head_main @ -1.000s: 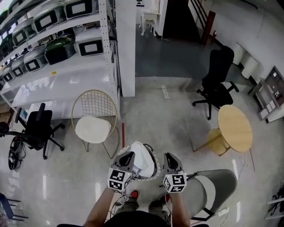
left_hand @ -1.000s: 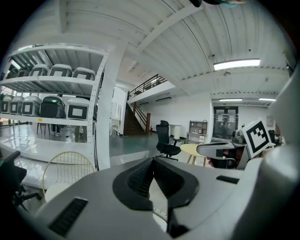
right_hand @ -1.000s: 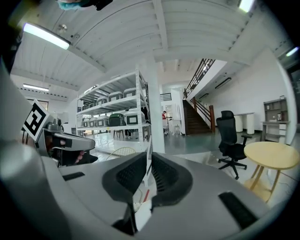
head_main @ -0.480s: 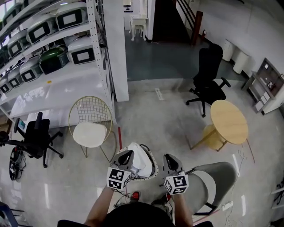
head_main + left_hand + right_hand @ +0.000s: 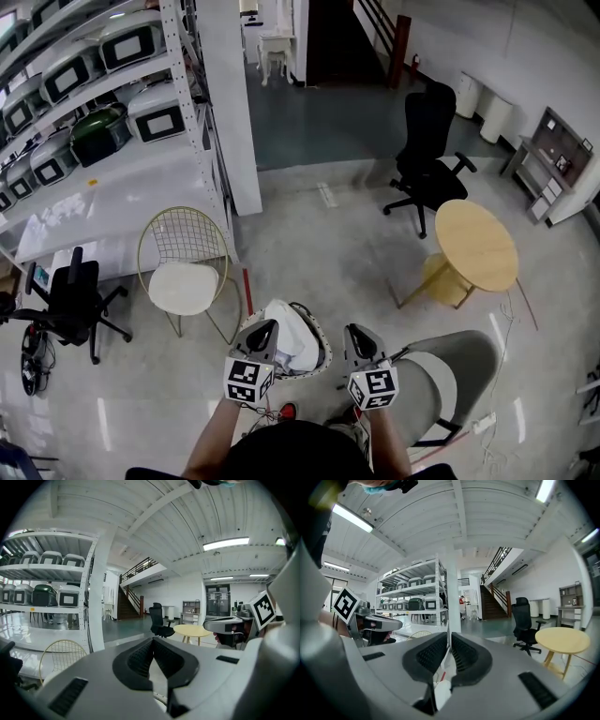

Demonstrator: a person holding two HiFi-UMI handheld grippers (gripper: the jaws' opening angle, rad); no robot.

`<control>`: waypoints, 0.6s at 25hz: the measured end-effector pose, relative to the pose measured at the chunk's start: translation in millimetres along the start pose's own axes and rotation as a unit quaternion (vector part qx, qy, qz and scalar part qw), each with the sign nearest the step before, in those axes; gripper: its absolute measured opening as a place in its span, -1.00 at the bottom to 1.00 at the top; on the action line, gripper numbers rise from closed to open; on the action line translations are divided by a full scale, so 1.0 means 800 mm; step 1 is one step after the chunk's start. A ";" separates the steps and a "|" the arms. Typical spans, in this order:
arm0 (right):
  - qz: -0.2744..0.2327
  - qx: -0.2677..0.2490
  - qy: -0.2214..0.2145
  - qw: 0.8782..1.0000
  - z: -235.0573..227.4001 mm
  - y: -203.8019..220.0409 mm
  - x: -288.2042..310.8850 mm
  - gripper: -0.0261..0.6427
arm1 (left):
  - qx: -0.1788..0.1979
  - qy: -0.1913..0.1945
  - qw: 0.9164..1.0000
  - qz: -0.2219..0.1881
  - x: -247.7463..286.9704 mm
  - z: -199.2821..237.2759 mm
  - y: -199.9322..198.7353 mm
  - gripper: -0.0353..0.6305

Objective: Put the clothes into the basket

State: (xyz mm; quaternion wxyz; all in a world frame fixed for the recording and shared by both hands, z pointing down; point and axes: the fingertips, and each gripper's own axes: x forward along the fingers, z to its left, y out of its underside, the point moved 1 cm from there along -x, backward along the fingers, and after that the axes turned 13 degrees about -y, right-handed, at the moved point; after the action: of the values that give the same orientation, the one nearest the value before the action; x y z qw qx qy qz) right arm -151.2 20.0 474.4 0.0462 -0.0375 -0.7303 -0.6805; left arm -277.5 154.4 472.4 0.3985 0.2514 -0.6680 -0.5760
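Head cam steep-down; others level, fwd.

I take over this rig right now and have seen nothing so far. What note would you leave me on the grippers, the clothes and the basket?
Left gripper: shut, empty.
Right gripper: shut, empty.
In the head view both hang above the floor, one at each side of the basket.
White clothes lie heaped in the basket.
Done: those clothes are in.
Left: no other clothes in view; look around before you stop.
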 end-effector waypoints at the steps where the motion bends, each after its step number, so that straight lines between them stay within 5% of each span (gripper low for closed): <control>1: 0.001 -0.001 0.000 1.000 -0.001 0.001 0.000 -0.78 | 0.001 0.001 1.000 0.000 0.001 -0.002 0.000 -0.87; 15: 0.001 0.009 -0.001 1.000 -0.004 0.008 0.000 -0.78 | 0.001 0.005 1.000 0.010 0.003 -0.011 0.008 -0.87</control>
State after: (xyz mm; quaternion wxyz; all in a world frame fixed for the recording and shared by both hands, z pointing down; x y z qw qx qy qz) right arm -150.2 17.1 480.6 0.0466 -0.0390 -0.7365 -0.6737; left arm -270.5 148.8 479.1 0.4073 0.2475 -0.6690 -0.5703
